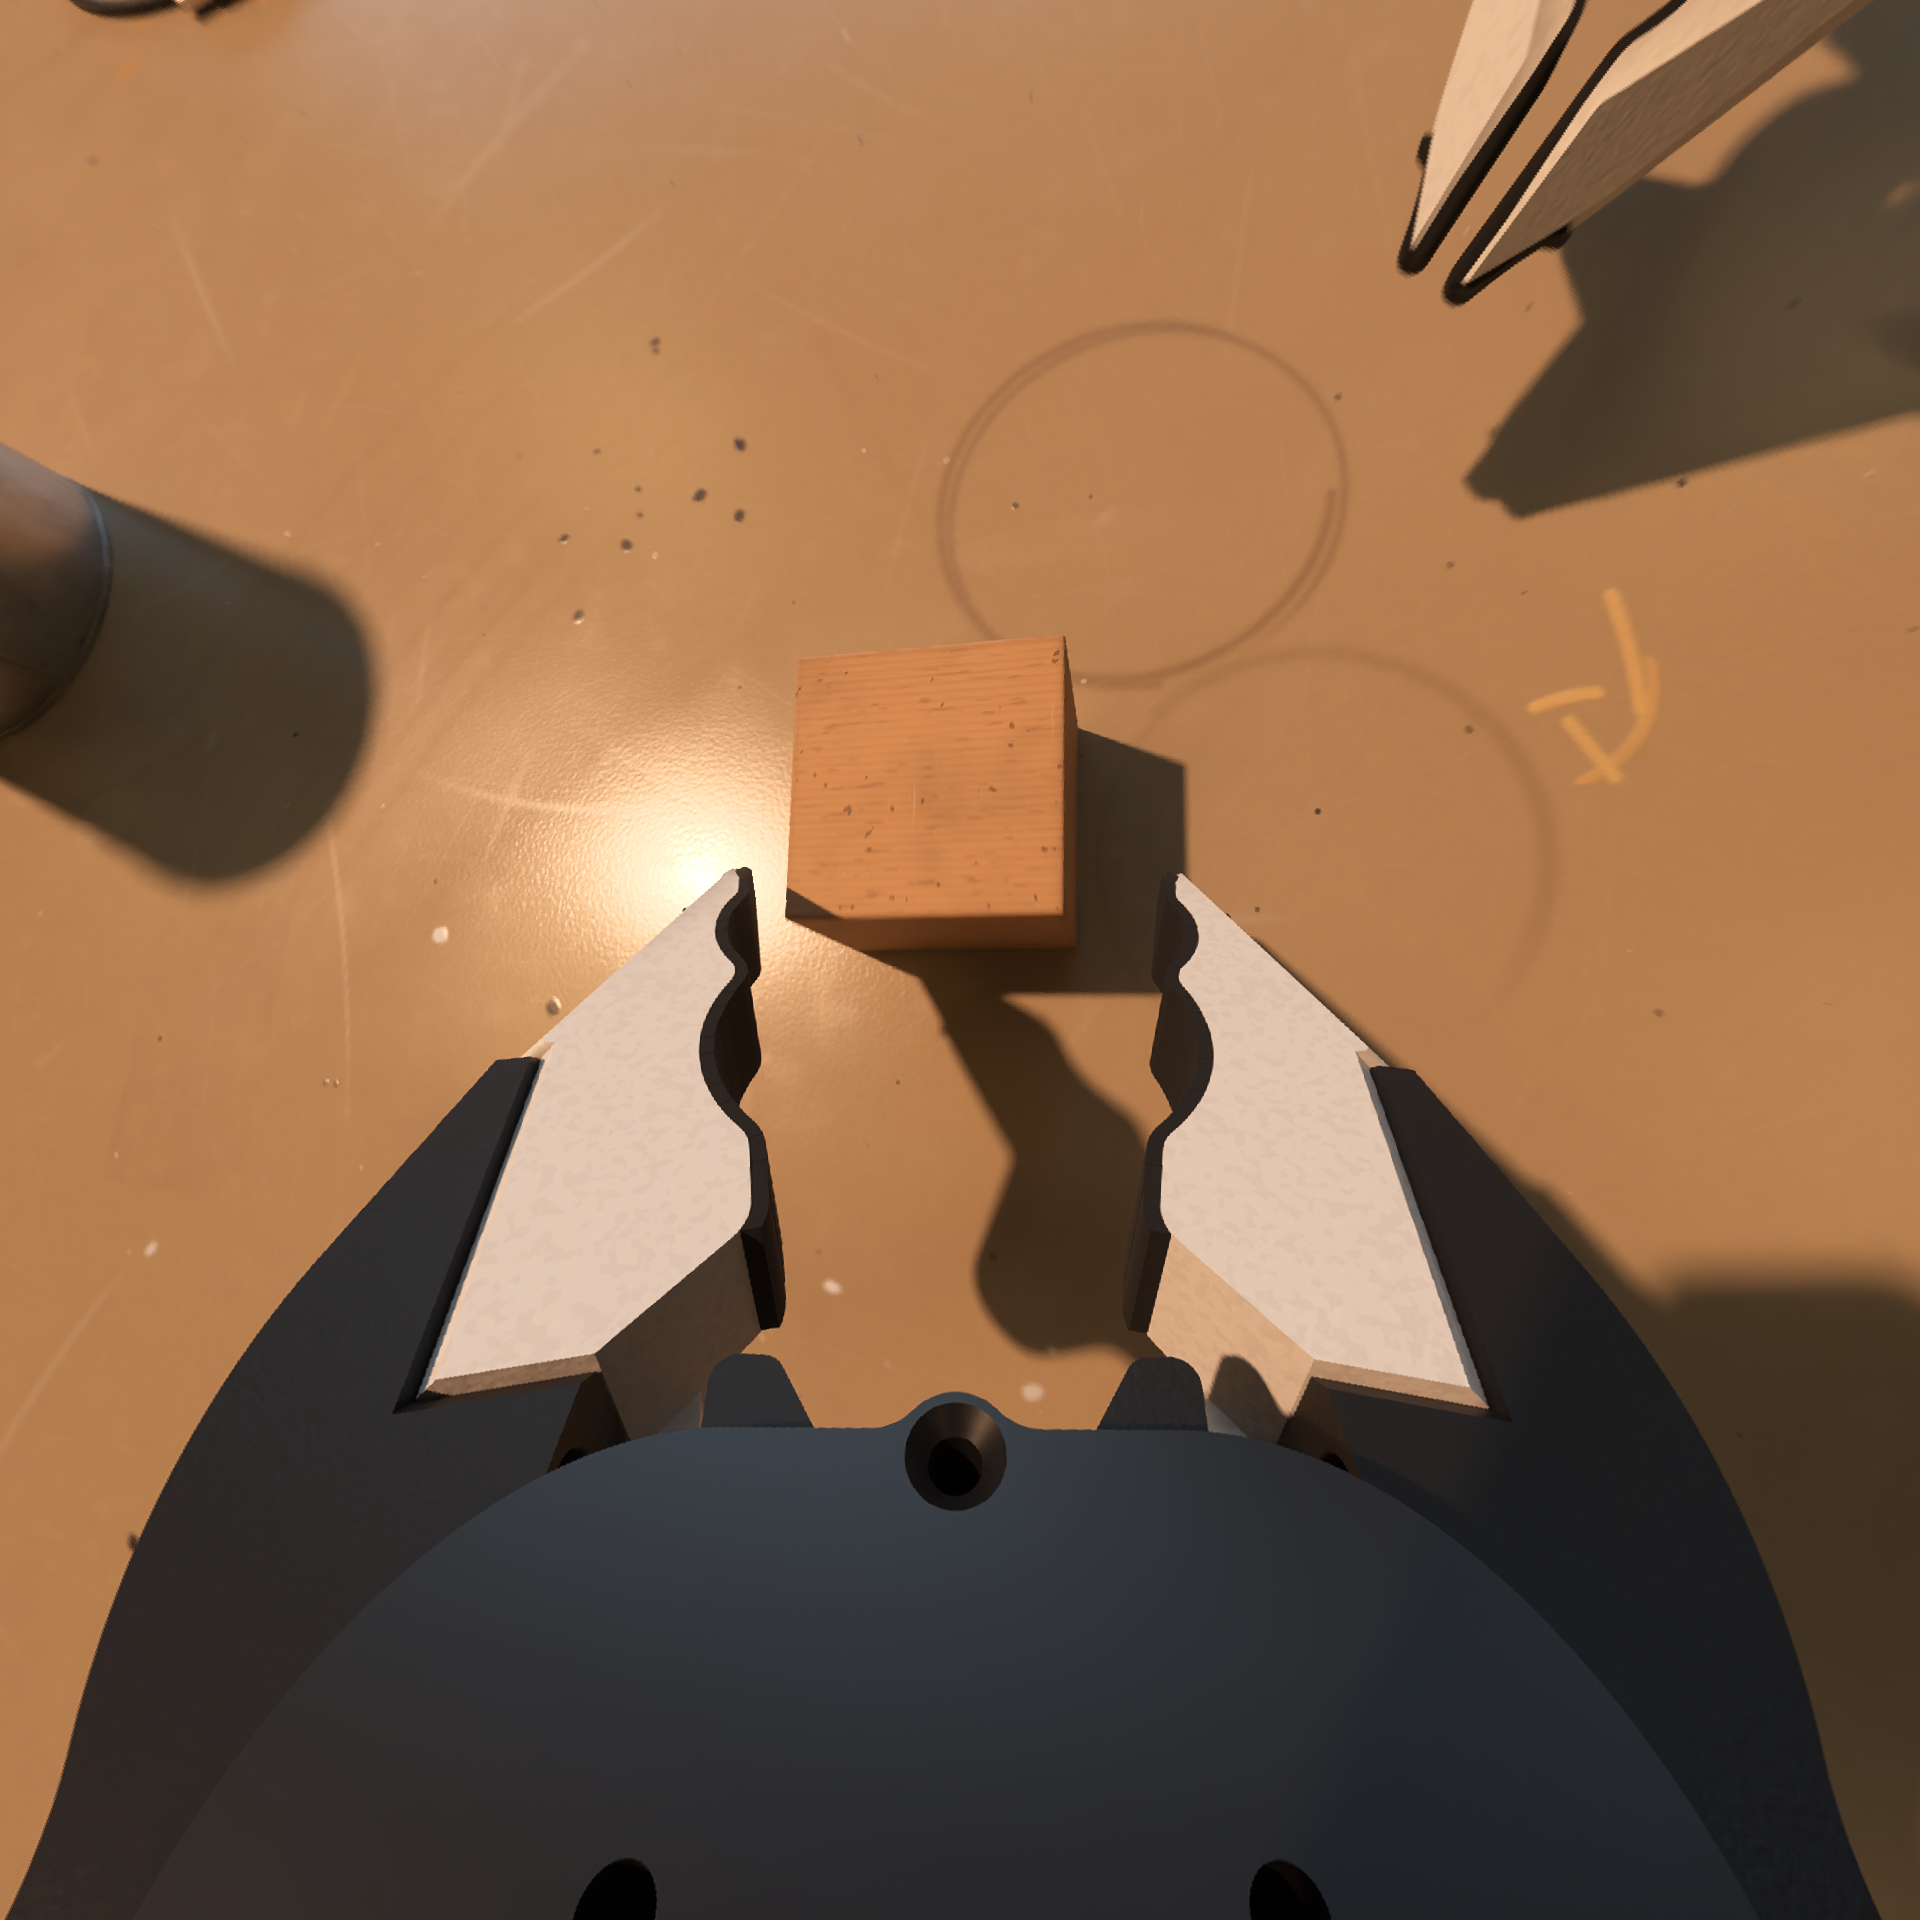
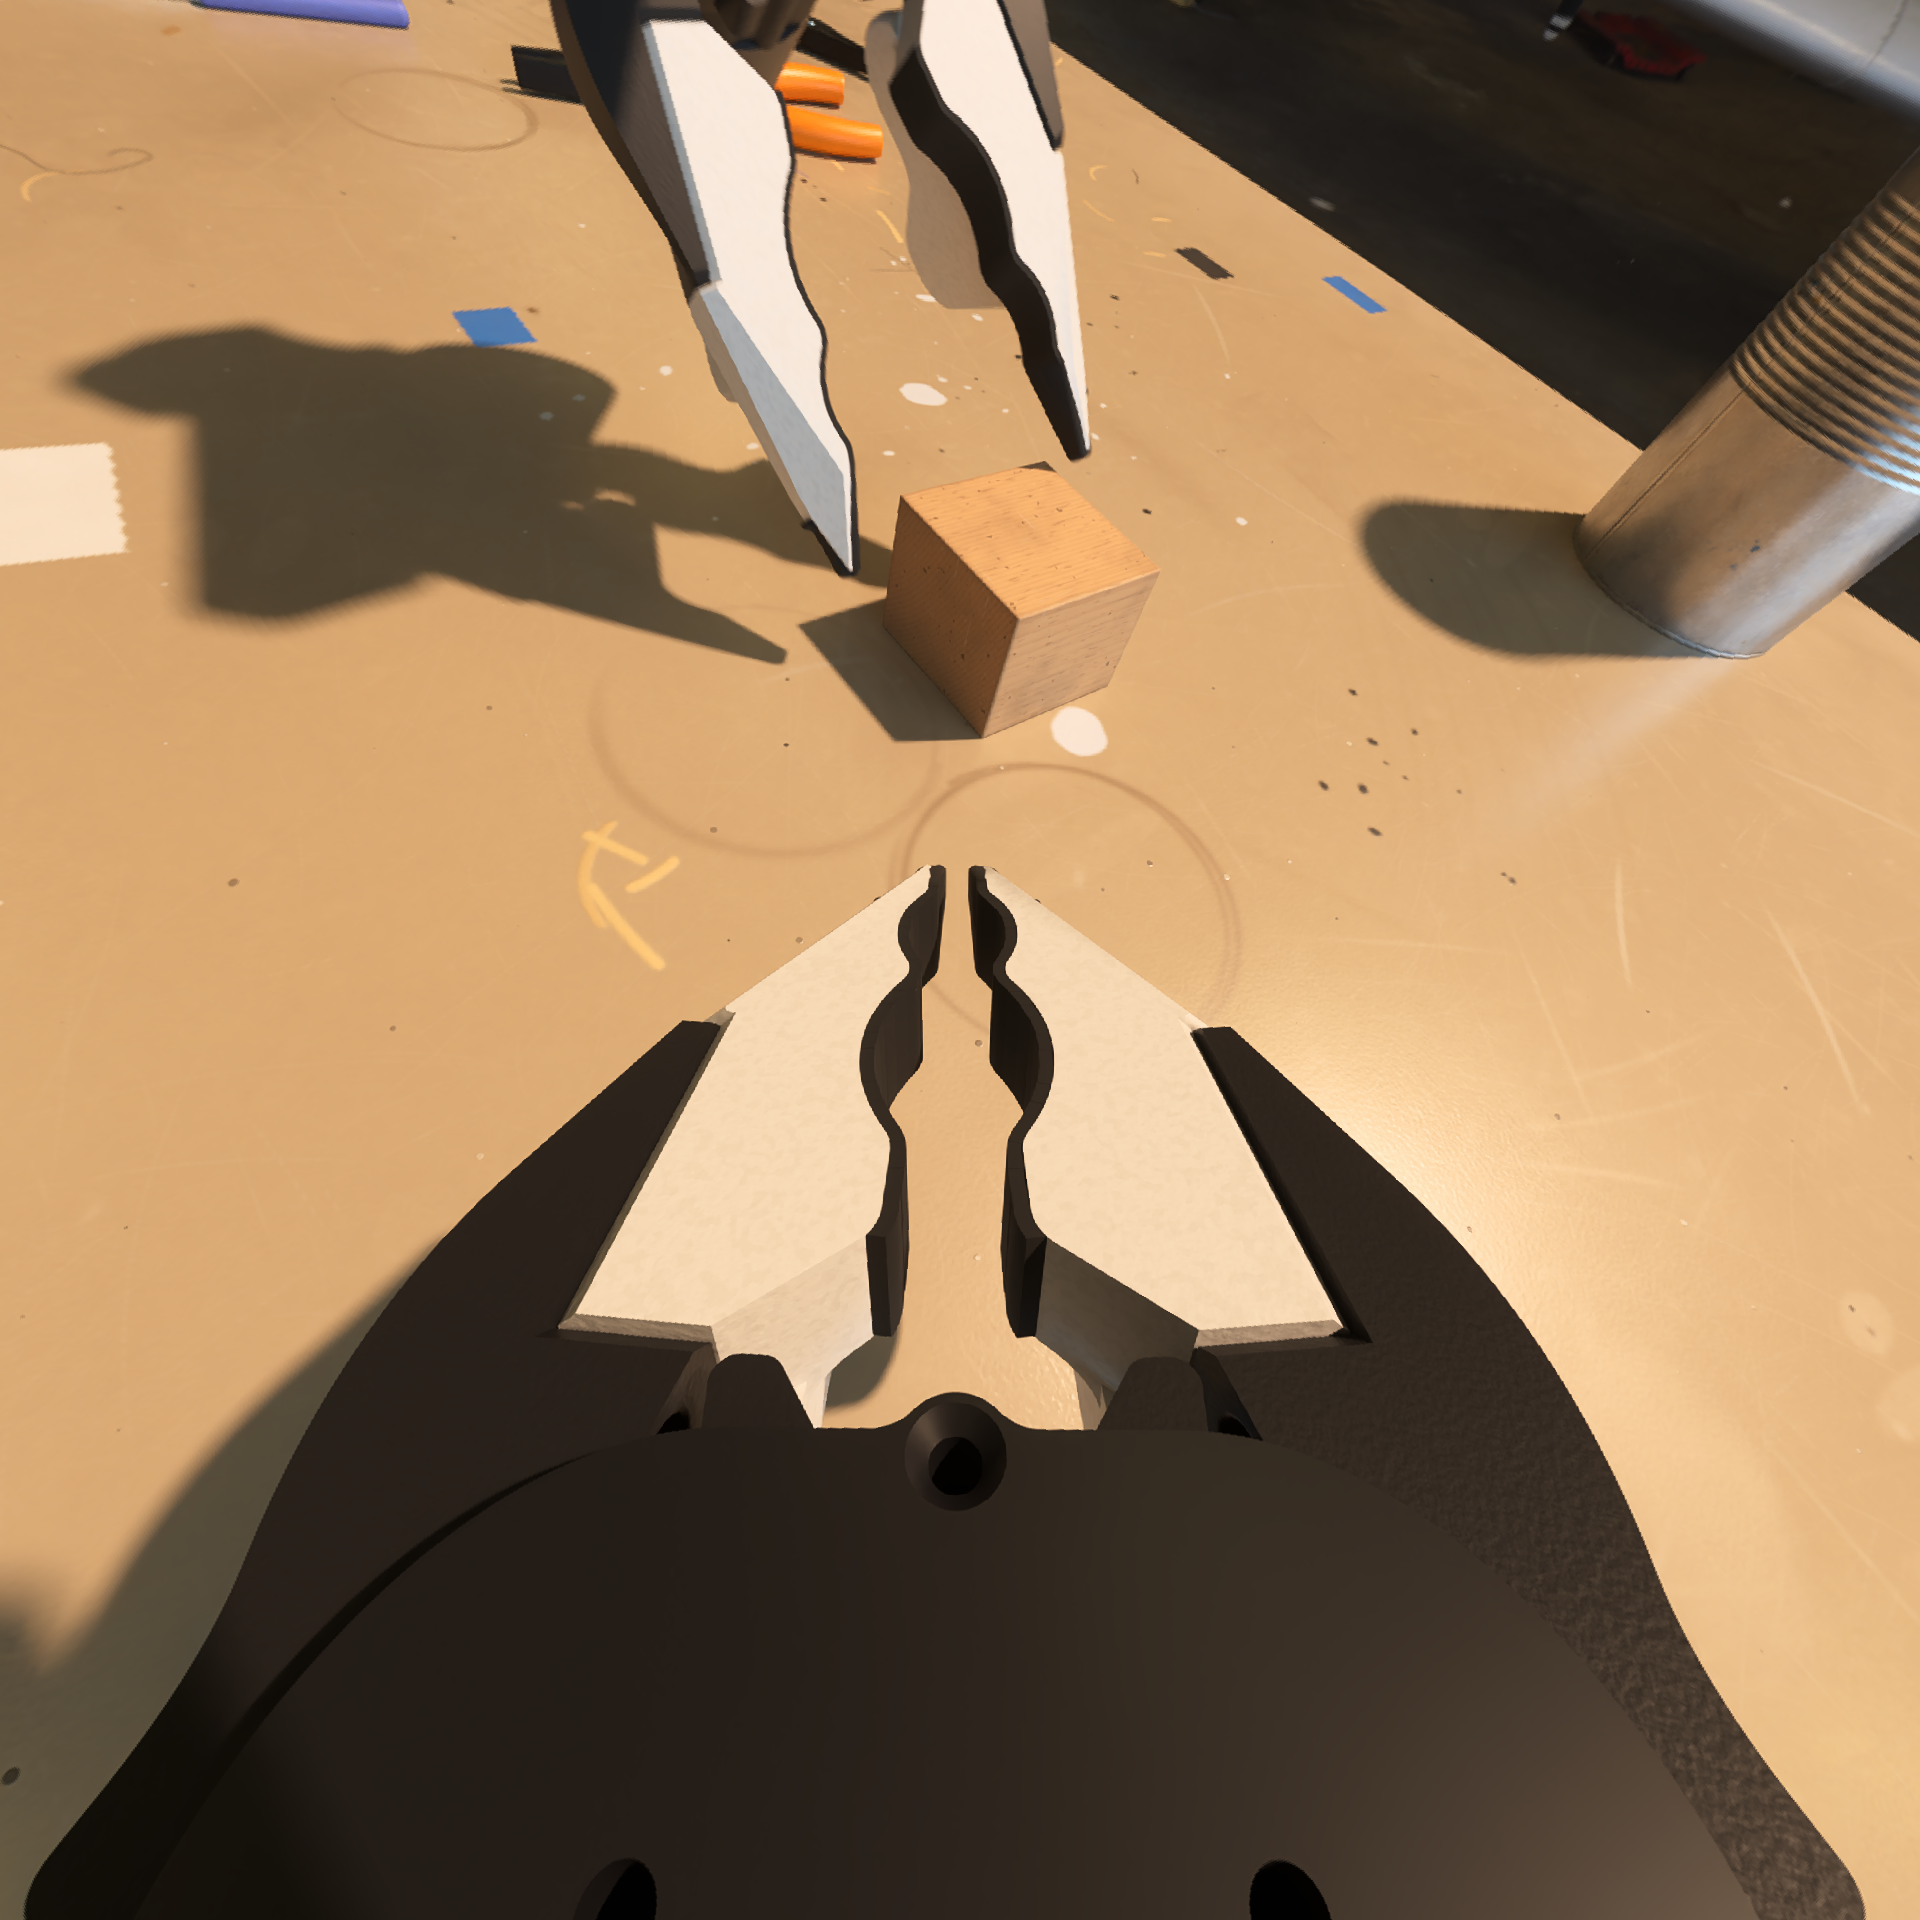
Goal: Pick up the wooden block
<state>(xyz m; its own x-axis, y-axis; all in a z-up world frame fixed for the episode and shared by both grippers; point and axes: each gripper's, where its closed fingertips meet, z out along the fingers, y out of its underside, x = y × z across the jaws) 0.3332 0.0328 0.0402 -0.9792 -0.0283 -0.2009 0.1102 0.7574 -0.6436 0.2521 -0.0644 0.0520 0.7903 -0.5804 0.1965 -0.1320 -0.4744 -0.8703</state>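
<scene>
A wooden block (image 1: 930, 784) sits on the brown table, just ahead of my left gripper (image 1: 958, 883). The left gripper is open and empty, its fingertips level with the block's near edge, one on each side. In the right wrist view the block (image 2: 1023, 592) rests ahead of my right gripper (image 2: 957, 873), which is shut and empty, well short of the block. The left gripper (image 2: 966, 509) shows there from the far side, open, tips just above and behind the block. The right gripper (image 1: 1439, 270) shows at the top right of the left wrist view.
A metal cylinder (image 2: 1766, 499) stands to the right of the block in the right wrist view and at the left edge in the left wrist view (image 1: 42, 592). Orange pieces (image 2: 831, 114) and blue tape (image 2: 494, 325) lie farther back. The table edge (image 2: 1455, 343) runs along the right.
</scene>
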